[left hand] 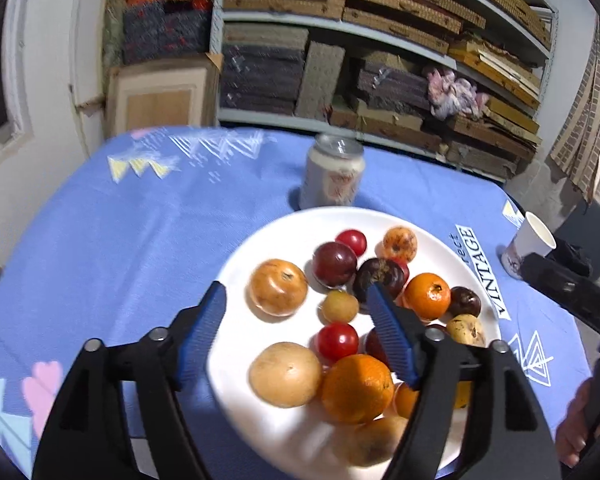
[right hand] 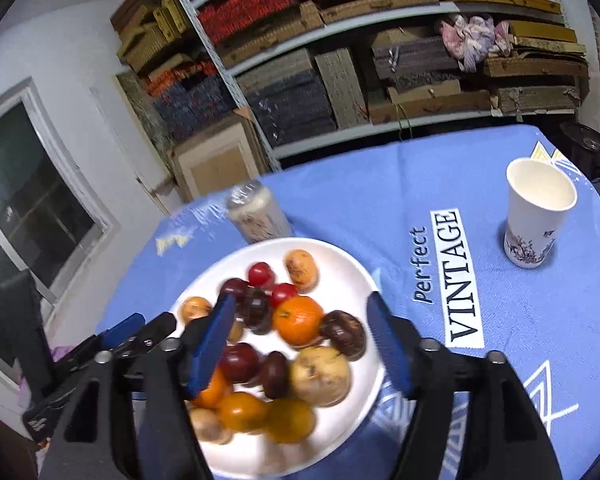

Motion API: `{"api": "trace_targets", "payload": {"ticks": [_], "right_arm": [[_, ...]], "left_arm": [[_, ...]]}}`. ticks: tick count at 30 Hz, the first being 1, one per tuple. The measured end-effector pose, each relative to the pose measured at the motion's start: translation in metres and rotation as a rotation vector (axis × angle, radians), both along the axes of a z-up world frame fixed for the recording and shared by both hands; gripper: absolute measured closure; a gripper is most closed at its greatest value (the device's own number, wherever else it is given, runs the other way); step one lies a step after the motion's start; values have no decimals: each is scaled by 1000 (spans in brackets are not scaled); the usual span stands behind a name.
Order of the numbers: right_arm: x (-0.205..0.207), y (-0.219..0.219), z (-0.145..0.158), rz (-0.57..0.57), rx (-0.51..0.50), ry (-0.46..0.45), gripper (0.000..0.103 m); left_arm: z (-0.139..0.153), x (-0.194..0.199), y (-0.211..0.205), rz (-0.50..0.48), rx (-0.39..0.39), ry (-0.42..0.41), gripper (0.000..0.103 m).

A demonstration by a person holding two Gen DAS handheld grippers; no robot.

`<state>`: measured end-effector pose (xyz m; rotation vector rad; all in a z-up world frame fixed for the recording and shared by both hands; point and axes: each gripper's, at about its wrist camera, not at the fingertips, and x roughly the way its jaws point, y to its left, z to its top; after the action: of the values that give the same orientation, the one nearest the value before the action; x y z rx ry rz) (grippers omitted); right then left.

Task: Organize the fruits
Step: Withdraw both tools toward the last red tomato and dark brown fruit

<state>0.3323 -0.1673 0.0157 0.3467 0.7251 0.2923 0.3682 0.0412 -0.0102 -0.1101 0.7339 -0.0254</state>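
Your left gripper [left hand: 298,306] and right gripper [right hand: 300,316] both hang with jaws apart over the white plate [left hand: 260,416], gripping nothing. The fruits [left hand: 356,388] lie heaped on that plate, on the blue tablecloth [left hand: 140,220]. Behind it stands a can [left hand: 334,176], with a paper cup [right hand: 536,216] off to the right.

1. The table [right hand: 340,208] is covered by a blue patterned cloth [left hand: 140,240].
2. A white plate [left hand: 268,236] of fruit is set near centre.
3. A can [left hand: 334,176] is placed just beyond it.
4. A paper cup [right hand: 536,216] is stood at far right.
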Motion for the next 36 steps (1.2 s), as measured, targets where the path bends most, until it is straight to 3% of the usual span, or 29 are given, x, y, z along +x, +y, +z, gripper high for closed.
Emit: {"api": "trace_targets", "payload": {"ticks": [4,8,12,16,21,26,31,36], "right_arm": [[-27,5,17,9,22,-21,19],[-64,11,25,31,-3,-31,15],[-117,0,15,15,-12,-57,12],[-160,-12,-6,-29,-56,-70,11],[-169,-14,-18,-13,-64,-45,11],[-171,-16,-15,0,-61,-52,11],[-171,-12,-15,8,-73,-46,11],[-171,-7,-16,19,-89,-43,11]], "left_arm": [[8,-35,2,-7,0,-5,23],[-6,-92,3,-8,42,-8,17],[-23,-143,-4,-34,37,9,17],[-30,-182,-30,-113,125,-32,17],[-44,-190,-51,-171,202,-27,18],[-55,-178,-48,-182,162,48,29],[-58,-178,-47,-194,140,56,29],[-59,-179,-52,-238,135,53,44]]}}
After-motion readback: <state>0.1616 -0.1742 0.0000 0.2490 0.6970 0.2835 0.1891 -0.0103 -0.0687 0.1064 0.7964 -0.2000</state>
